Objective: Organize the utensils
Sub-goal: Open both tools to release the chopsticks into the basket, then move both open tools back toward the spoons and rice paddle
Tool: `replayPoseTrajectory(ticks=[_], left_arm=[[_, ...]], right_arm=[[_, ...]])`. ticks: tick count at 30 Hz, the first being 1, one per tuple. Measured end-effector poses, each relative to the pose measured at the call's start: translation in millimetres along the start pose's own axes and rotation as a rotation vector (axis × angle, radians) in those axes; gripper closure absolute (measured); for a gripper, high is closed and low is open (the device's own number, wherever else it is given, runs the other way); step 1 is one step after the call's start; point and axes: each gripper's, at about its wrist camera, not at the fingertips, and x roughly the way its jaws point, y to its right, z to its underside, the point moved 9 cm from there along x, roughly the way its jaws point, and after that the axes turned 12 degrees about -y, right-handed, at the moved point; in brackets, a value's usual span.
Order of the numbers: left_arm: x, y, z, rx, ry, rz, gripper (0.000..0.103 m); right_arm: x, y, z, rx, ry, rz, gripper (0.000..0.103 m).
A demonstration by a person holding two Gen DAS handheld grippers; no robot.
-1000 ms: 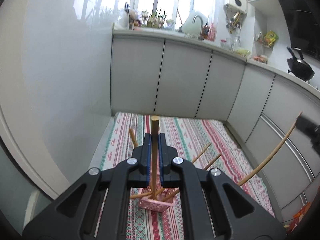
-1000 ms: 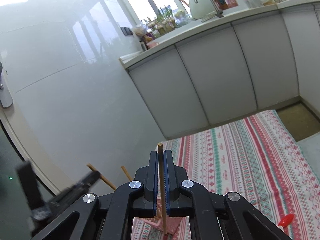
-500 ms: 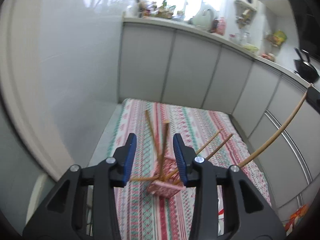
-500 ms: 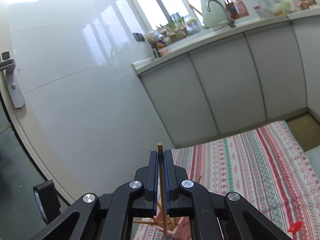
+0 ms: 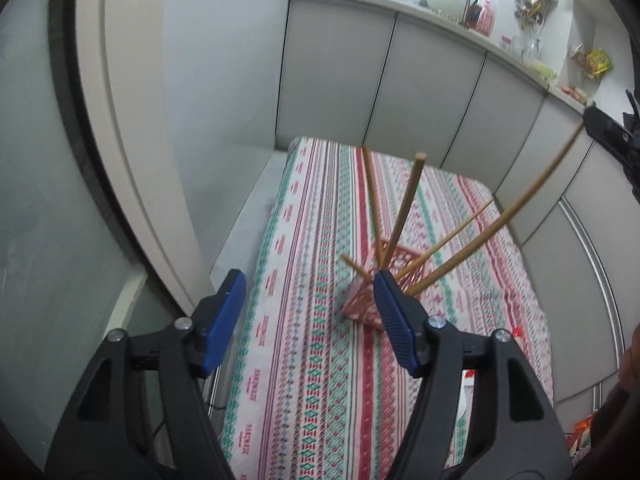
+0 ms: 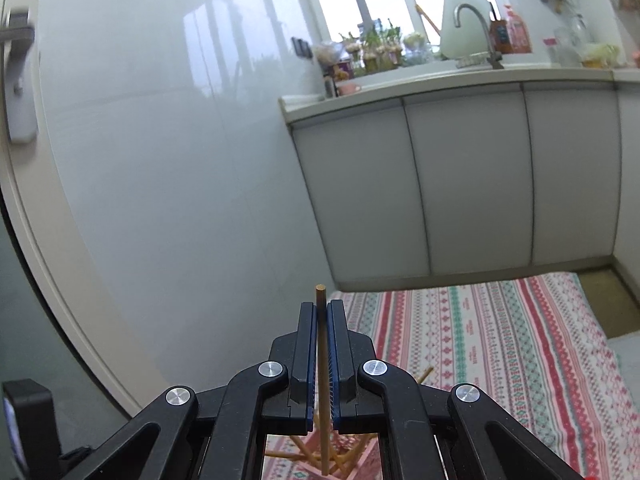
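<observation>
- Left tool (image 5: 306, 298) hovering over the striped cloth (image 5: 320, 380), jaws opening right now with nothing between the blue pads (image 5: 394, 322), just cloth showing in the gap.
- Right tool (image 6: 322, 356) clamped tight on a single wooden chopstick (image 6: 322, 392); stick runs upright between the pads, blunt top poking out just above the fingertips, lower end reaching down toward the basket.
- Pink basket (image 5: 362, 306) sitting on the worktop roughly mid-cloth, a bit toward the right edge in the left view, partly hidden behind the left tool's right finger.
- Four other chopsticks (image 5: 404, 216) stuck in the basket, fanning out at different angles: two leaning up and away toward the far edge, one short end poking out toward the left edge, one thin one slanting to the right.
- In the left view, the held chopstick also visible as a long stick running up to the right tool at the right edge of the frame, bottom end at the basket.
- Same basket (image 6: 360, 458) peeking out under the right tool in the right view, stick ends crossing inside it.
- Small red thing (image 5: 518, 332) on the cloth near the right edge, too small to identify.
- Grey cabinet doors (image 6: 464, 184) along the far side, sink tap (image 6: 476, 28) and potted plants (image 6: 376, 50) on the counter above.
</observation>
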Motion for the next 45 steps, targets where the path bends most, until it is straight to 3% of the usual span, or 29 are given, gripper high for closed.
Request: replayPoseTrajectory(ticks=[8, 22, 26, 30, 36, 40, 45], left_arm=[[6.9, 3.3, -1.4, 0.019, -0.025, -0.004, 0.034], [15.2, 3.6, 2.4, 0.031, -0.057, -0.004, 0.033], [15.9, 7.1, 3.5, 0.045, -0.062, -0.012, 0.029], [14.5, 13.9, 5.5, 0.061, -0.058, -0.013, 0.028], [15.5, 35.4, 14.6, 0.11, -0.069, -0.003, 0.023], [17.4, 55.0, 24.1, 0.155, -0.081, -0.002, 0.022], [27.8, 81.8, 39.1, 0.206, -0.125, 0.011, 0.019]], right_arm=[[39.2, -9.2, 14.6, -0.083, -0.028, 0.083, 0.099], [77.6, -3.4, 37.5, -0.075, -0.123, 0.073, 0.098], [62.7, -2.9, 37.4, -0.056, -0.13, 0.029, 0.08], [32.5, 1.9, 33.6, -0.035, -0.115, 0.002, 0.078], [-12.1, 22.1, 35.7, 0.01, -0.118, -0.02, 0.063], [-29.8, 48.5, 47.9, 0.063, -0.168, -0.01, 0.055], [-42.8, 93.7, 72.6, 0.125, -0.221, 0.071, 0.038]])
